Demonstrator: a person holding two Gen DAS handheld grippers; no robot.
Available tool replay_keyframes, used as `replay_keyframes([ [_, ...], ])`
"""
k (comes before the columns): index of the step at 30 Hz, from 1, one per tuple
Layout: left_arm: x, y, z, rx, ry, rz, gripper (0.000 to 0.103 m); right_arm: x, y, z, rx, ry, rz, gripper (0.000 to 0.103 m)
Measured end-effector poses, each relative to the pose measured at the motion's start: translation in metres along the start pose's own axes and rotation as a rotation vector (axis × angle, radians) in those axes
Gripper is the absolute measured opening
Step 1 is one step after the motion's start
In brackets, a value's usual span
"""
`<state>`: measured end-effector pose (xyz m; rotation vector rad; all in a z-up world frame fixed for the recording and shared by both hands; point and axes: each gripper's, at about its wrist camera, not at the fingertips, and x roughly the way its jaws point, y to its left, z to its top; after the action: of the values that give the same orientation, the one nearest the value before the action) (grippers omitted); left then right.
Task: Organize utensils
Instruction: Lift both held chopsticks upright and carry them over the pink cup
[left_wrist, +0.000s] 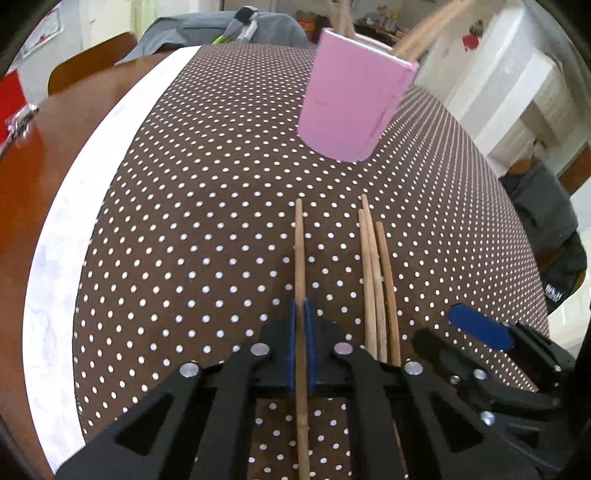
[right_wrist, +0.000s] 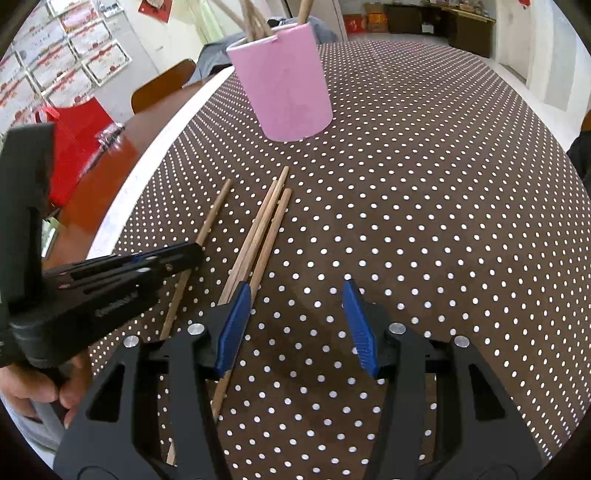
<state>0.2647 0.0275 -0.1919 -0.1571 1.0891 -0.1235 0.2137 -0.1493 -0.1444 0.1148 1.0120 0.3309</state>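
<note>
A single wooden chopstick (left_wrist: 299, 254) lies on the dotted brown cloth, and my left gripper (left_wrist: 302, 308) is shut on it, blue pads pressed against both sides. To its right lie three more chopsticks (left_wrist: 376, 273) in a loose bundle. In the right wrist view my right gripper (right_wrist: 295, 297) stands open over the cloth, its left pad (right_wrist: 233, 326) beside the bundle (right_wrist: 264, 229), nothing between the pads. The left gripper (right_wrist: 192, 251) comes in from the left on the single chopstick (right_wrist: 216, 212). A pink cup (left_wrist: 349, 99) (right_wrist: 286, 81) with several chopsticks in it stands farther back.
The cloth (left_wrist: 192, 206) has a white border (left_wrist: 66, 229) on the left, then bare wooden table (left_wrist: 33, 155). A red bag (right_wrist: 74, 144) lies on that wood. A hand (right_wrist: 33, 387) holds the left gripper. A chair back (right_wrist: 162, 86) and grey clothing stand beyond the table.
</note>
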Motion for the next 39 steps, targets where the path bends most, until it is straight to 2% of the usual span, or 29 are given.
replay_keyframes([
  [4,-0.007,0.010,-0.005,-0.024,-0.020,-0.021,0.006,0.004,0.010,0.005,-0.013,0.015,-0.017,0.052],
  [12,-0.017,0.017,-0.010,-0.036,-0.041,-0.029,0.006,0.016,0.035,0.008,-0.111,0.026,-0.142,0.051],
  [17,-0.021,0.021,-0.014,-0.037,-0.047,-0.030,0.006,0.022,0.040,0.010,-0.146,0.042,-0.170,0.051],
  [20,-0.021,0.019,-0.012,-0.039,-0.050,-0.030,0.006,0.029,0.048,0.015,-0.192,0.055,-0.204,0.033],
  [24,-0.023,0.014,-0.012,-0.024,-0.063,-0.038,0.006,0.030,0.046,0.018,-0.198,0.054,-0.167,0.013],
  [31,-0.032,0.005,-0.008,-0.012,-0.094,-0.060,0.006,0.019,0.016,0.012,-0.109,0.033,-0.042,0.006],
  [35,-0.043,-0.006,-0.005,0.008,-0.131,-0.084,0.006,0.004,0.003,0.011,-0.078,-0.012,0.019,0.006],
  [39,-0.058,-0.017,-0.004,0.035,-0.184,-0.114,0.006,-0.021,-0.007,0.016,-0.050,-0.095,0.086,0.006],
])
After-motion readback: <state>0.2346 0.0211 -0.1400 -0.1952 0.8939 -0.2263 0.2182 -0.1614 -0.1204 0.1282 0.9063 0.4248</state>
